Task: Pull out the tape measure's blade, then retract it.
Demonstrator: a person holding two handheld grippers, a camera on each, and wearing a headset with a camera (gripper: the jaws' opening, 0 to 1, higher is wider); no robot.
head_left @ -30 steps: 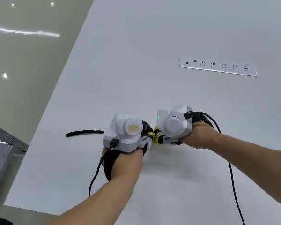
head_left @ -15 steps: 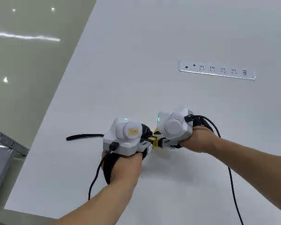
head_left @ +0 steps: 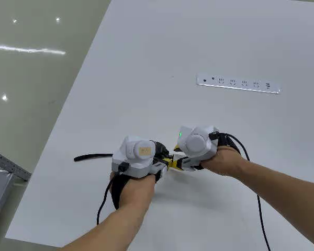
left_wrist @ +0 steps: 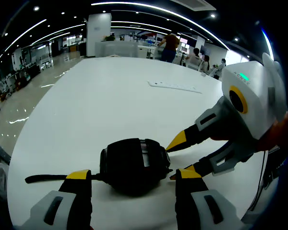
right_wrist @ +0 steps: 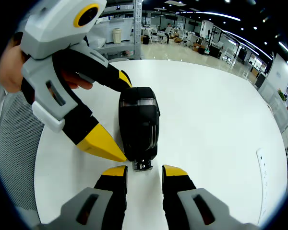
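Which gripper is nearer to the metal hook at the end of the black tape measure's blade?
Right. The right gripper has the metal hook right at its jaw tips, in the gap between them; the left gripper straddles the black tape measure case, farther back.

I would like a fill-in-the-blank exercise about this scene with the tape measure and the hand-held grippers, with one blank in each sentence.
1. The tape measure has a ___ case.
2. It lies on a ___ table.
3. The jaws of the right hand-held gripper stand ___, with the blade's hook just ahead of them.

Missing words: black; white; open.
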